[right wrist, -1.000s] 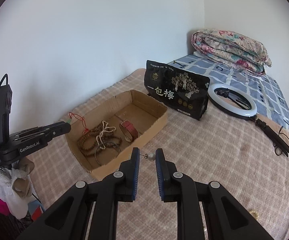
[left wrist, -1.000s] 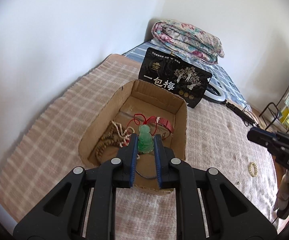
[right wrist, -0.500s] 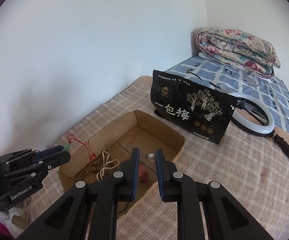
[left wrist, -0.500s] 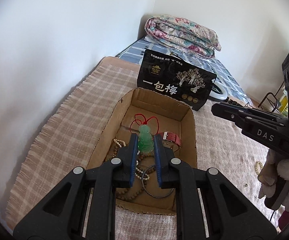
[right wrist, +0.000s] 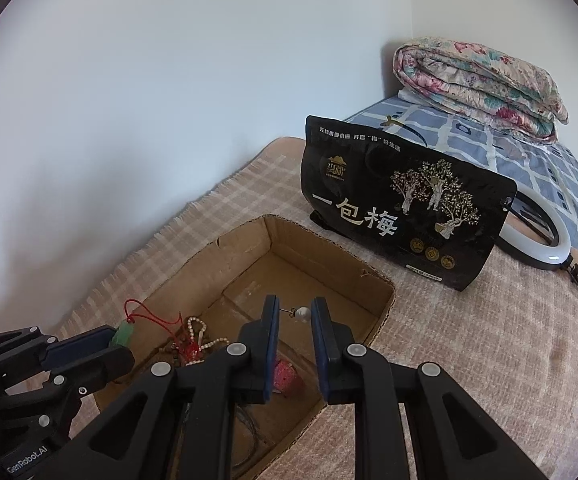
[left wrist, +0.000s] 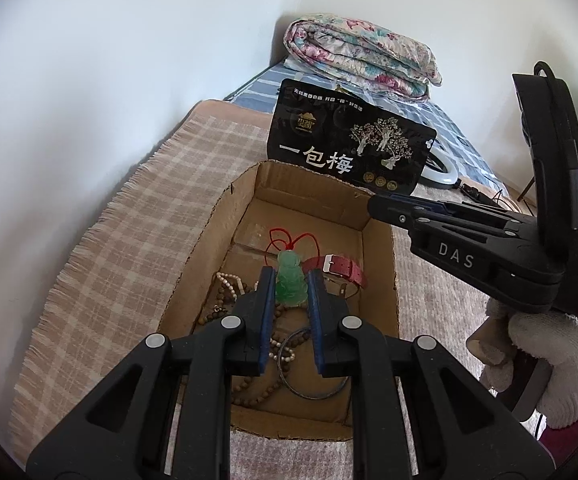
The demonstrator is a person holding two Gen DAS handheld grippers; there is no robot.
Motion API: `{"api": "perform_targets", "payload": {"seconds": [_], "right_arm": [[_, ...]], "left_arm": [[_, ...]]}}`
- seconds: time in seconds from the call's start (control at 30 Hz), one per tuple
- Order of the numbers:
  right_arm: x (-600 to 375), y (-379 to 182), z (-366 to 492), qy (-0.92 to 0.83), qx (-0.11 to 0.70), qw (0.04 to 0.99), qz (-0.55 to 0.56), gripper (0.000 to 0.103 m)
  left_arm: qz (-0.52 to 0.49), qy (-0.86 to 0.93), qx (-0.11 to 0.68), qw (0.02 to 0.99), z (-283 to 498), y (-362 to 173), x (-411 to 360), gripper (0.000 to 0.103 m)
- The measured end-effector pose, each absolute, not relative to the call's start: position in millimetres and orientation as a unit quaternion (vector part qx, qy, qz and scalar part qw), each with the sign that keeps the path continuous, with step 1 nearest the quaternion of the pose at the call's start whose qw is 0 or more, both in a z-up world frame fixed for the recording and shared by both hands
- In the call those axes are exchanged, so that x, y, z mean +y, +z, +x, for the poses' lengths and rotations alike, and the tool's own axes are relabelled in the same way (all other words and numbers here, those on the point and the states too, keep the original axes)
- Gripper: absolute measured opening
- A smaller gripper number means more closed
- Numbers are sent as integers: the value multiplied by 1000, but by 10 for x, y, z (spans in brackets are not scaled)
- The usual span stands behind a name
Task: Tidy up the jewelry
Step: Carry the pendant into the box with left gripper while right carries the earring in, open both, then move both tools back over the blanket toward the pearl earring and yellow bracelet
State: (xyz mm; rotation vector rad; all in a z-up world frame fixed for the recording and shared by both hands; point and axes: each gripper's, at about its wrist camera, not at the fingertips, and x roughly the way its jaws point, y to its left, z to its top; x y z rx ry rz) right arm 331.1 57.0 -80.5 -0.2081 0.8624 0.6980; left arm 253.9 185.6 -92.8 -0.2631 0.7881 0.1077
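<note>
Jewelry mostly lies in the cardboard box (left wrist: 377, 280); my left gripper (left wrist: 289, 296) clamps the jade pendant (left wrist: 289, 284), my right gripper (right wrist: 295, 314), jaws opening, has the pearl earring (right wrist: 302, 313) between them.

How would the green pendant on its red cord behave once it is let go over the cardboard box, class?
The green pendant looks solid and glossy, so it probably drops straight and could chip. Its red cord hangs in loose loops, so it is likely floppy and may snag on the bead strands in the cardboard box.
</note>
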Motion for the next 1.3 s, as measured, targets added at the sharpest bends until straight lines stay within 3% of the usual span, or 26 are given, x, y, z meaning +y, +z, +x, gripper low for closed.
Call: {"api": "perform_targets", "payload": {"seconds": [0.07,0.1,0.13,0.17,0.23,0.47,0.87,1.0,1.3], "right_arm": [[568,-797,3305,327,405,848,-99,32],[569,-791,3309,326,405,849,-99,35],[559,-781,3307,323,404,850,-99,40],[550,-770,3302,322,403,851,-99,45],[525,-737,3296,317,400,854,-98,53],[390,-547,3237,301,389,865,-95,65],[128,-162,2981,290,370,877,-102,66],[-18,-54,2893,280,366,881,-105,67],[-586,201,2635,246,356,897,-95,90]], "left_arm": [[-126,53,384,913,2543,-928,1854,15],[-125,54,387,912,2550,-928,1853,17],[-126,52,389,911,2555,-928,1855,21],[-128,51,391,910,2560,-927,1859,32],[-127,55,387,912,2543,-901,1858,37],[-119,56,374,918,2441,-738,1801,37],[-99,45,348,931,2180,-394,1545,37],[-92,39,339,935,2117,-302,1437,48],[-77,17,325,942,1996,-189,1124,48]]}}
